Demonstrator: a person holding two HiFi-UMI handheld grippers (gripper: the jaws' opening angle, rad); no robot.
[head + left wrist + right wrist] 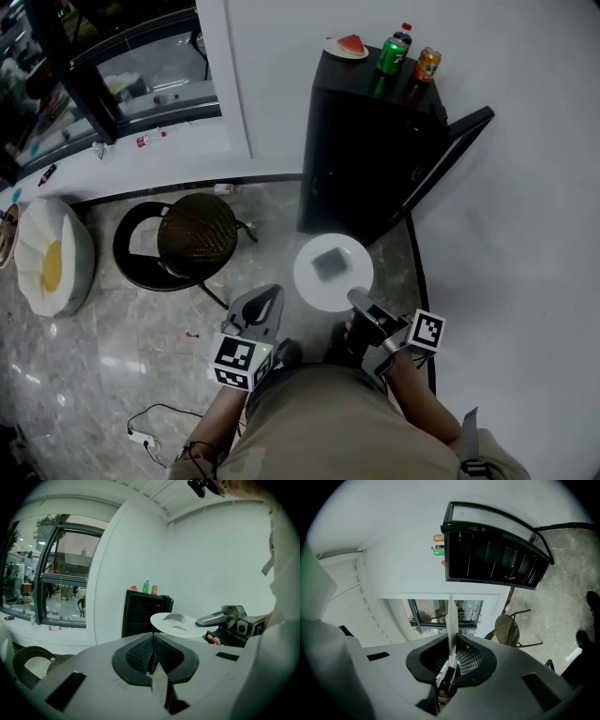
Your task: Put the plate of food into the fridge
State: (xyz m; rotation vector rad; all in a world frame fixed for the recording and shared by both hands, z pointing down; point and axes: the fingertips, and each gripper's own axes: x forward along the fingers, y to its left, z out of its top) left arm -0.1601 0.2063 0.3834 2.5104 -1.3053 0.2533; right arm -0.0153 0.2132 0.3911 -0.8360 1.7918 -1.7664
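The step in hand is the carry: the plate is held in the air in front of the person, short of the fridge and above the floor, near a round chair. The right claw is clenched on the plate's near rim; the right gripper view shows the rim edge-on, pinched between the two pads. The plate appears level in the head view, with one greyish portion of food near its middle; what the food is cannot be made out. The left claw is shut with nothing between its pads, as the left gripper view confirms, and it hangs just beside the plate without touching it. The fridge door stands swung open to the right, so the dark interior is exposed and, by judgement, no opening step is needed. Two cans and a small dish stand on top of the fridge, clear of the opening. The next move calls for advancing the plate toward the opening, lowering it to shelf height, and keeping it level, since a one-sided rim grip lets the far edge dip. The free left claw could support the opposite rim.
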